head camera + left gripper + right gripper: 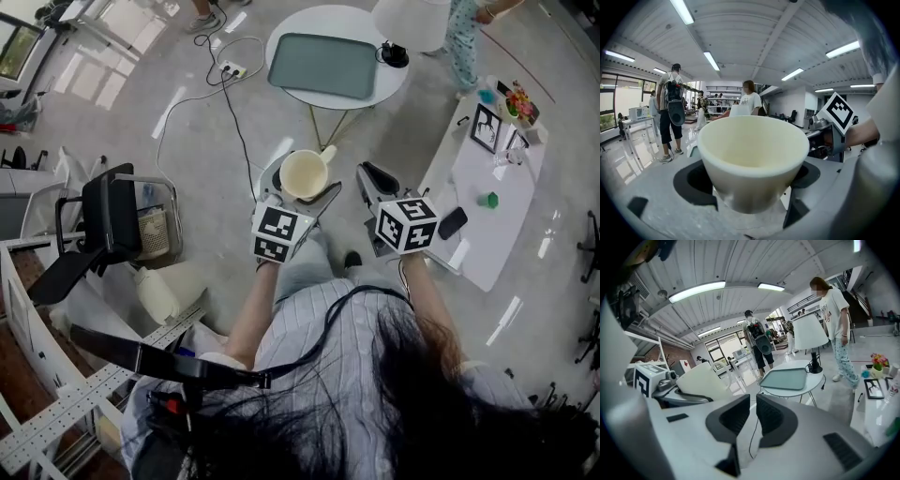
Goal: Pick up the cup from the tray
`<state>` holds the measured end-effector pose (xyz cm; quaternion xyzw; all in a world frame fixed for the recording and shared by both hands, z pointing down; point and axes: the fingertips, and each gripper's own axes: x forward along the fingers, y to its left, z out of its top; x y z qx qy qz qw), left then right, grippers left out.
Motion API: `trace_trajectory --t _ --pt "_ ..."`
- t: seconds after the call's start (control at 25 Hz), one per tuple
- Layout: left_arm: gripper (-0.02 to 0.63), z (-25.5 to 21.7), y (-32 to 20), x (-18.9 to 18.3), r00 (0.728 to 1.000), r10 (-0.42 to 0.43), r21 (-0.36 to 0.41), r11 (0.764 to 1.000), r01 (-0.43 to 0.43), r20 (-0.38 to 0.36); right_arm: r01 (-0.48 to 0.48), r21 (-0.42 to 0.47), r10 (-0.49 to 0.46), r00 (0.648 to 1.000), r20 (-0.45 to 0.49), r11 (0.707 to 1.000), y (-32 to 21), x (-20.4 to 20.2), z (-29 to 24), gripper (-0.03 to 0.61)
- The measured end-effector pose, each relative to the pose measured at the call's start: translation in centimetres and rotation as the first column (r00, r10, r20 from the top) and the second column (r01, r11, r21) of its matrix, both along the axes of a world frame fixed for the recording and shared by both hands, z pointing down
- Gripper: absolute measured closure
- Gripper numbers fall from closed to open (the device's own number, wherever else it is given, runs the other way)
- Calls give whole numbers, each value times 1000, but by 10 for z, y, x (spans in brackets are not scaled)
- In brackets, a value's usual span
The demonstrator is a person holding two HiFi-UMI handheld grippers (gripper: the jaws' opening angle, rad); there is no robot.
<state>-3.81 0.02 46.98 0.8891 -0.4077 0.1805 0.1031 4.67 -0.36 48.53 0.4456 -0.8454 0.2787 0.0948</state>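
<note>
**Cream cup held clear of tray**

The left gripper (302, 197) clamps a plain cream cup (753, 154), tapered, empty and upright, above the floor. It is well apart from the grey-green tray (323, 66) on the round white surface (394, 82). The right gripper (752, 416) is nearly closed and holds nothing.

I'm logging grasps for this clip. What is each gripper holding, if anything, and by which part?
The left gripper holds the cream cup by its lower body, a jaw on each side. The right gripper holds nothing, jaws nearly together.
</note>
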Motion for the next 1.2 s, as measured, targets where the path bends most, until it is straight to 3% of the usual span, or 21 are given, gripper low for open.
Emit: trace_trajectory --t 0.64,1.2 --pt "153 0 104 47 994 -107 -10 994 108 16 105 39 -107 993 55 994 98 51 -11 520" --pt "153 1 159 51 990 -136 -4 991 136 43 173 66 -177 982 66 983 150 53 -13 520"
